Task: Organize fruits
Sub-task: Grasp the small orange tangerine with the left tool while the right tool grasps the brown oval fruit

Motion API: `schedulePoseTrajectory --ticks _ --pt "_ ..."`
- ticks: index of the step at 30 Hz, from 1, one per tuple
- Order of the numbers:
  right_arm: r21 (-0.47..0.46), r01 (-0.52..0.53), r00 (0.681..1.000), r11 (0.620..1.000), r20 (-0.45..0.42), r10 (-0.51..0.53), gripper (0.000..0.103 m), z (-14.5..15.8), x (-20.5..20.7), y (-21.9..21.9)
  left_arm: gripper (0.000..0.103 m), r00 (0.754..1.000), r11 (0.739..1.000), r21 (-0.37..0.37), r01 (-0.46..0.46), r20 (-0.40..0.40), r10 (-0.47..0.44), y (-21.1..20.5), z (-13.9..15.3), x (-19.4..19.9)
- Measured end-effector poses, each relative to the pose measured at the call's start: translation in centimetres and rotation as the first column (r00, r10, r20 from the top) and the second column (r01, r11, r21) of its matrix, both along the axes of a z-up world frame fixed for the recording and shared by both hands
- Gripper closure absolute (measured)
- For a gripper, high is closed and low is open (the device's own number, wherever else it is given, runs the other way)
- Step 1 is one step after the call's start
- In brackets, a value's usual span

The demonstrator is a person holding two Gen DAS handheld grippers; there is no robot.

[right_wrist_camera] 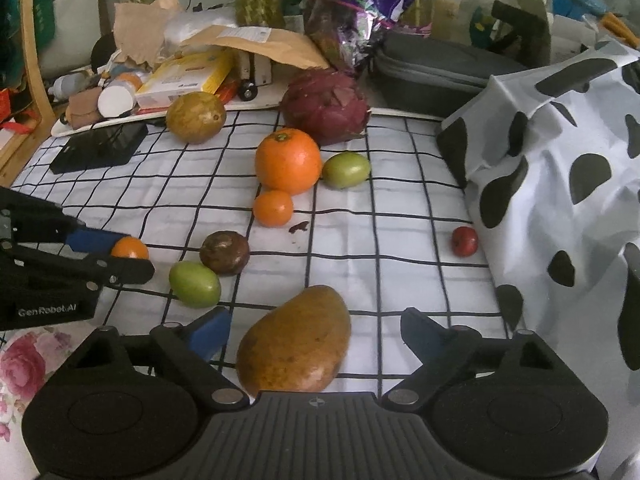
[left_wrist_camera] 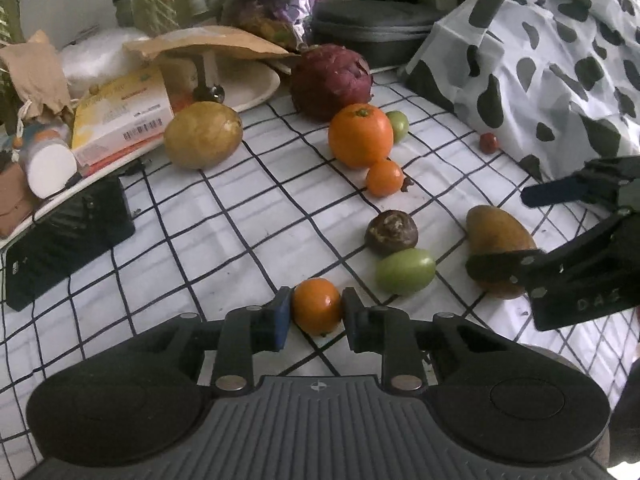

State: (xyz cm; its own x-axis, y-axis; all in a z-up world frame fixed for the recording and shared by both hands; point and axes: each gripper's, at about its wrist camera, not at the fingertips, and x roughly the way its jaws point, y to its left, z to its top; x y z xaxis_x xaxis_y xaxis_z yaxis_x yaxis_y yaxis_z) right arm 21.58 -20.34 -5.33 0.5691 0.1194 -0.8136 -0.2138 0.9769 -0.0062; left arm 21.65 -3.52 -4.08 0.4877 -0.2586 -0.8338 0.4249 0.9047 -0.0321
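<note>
My left gripper (left_wrist_camera: 316, 312) is shut on a small orange (left_wrist_camera: 317, 306) that rests on the checked cloth (left_wrist_camera: 240, 240); it also shows in the right wrist view (right_wrist_camera: 129, 249). My right gripper (right_wrist_camera: 314, 330) is open, its fingers (right_wrist_camera: 210, 332) on either side of a brown mango (right_wrist_camera: 296, 342), apart from it. The mango also shows in the left wrist view (left_wrist_camera: 498, 248). A big orange (right_wrist_camera: 288, 160), a small orange (right_wrist_camera: 273, 208), two green fruits (right_wrist_camera: 195, 284) (right_wrist_camera: 346, 169), a dark passion fruit (right_wrist_camera: 225, 252), a dragon fruit (right_wrist_camera: 325, 106), a second mango (right_wrist_camera: 196, 117) and a small red fruit (right_wrist_camera: 465, 241) lie on the cloth.
A black phone (right_wrist_camera: 100, 148) lies at the cloth's left. A cluttered tray (right_wrist_camera: 120, 120) with boxes and paper runs along the back. A grey case (right_wrist_camera: 436, 76) sits behind. A cow-pattern cloth (right_wrist_camera: 560, 160) rises at the right.
</note>
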Motion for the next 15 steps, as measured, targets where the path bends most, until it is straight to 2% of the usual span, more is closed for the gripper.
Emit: schedulePoseTrajectory --ticks 6,9,11,15 --pt "0.011 -0.017 1.0 1.0 -0.024 0.018 0.024 -0.6 0.1 0.5 0.077 1.0 1.0 -0.009 -0.014 0.018 0.015 0.2 0.6 -0.1" --pt "0.002 -0.03 0.999 1.0 -0.04 0.03 0.039 -1.2 0.1 0.9 0.077 0.999 1.0 -0.02 -0.02 0.032 0.021 0.3 1.2 -0.2" --pt "-0.021 -0.041 0.999 0.999 -0.021 0.041 0.041 -1.2 -0.1 1.2 0.077 0.998 0.999 -0.029 -0.027 0.049 0.028 0.2 1.7 -0.5" --pt "-0.008 -0.018 1.0 1.0 -0.005 0.018 0.044 -1.0 -0.4 1.0 0.077 0.995 0.999 -0.048 -0.024 0.094 0.028 0.1 3.3 -1.5"
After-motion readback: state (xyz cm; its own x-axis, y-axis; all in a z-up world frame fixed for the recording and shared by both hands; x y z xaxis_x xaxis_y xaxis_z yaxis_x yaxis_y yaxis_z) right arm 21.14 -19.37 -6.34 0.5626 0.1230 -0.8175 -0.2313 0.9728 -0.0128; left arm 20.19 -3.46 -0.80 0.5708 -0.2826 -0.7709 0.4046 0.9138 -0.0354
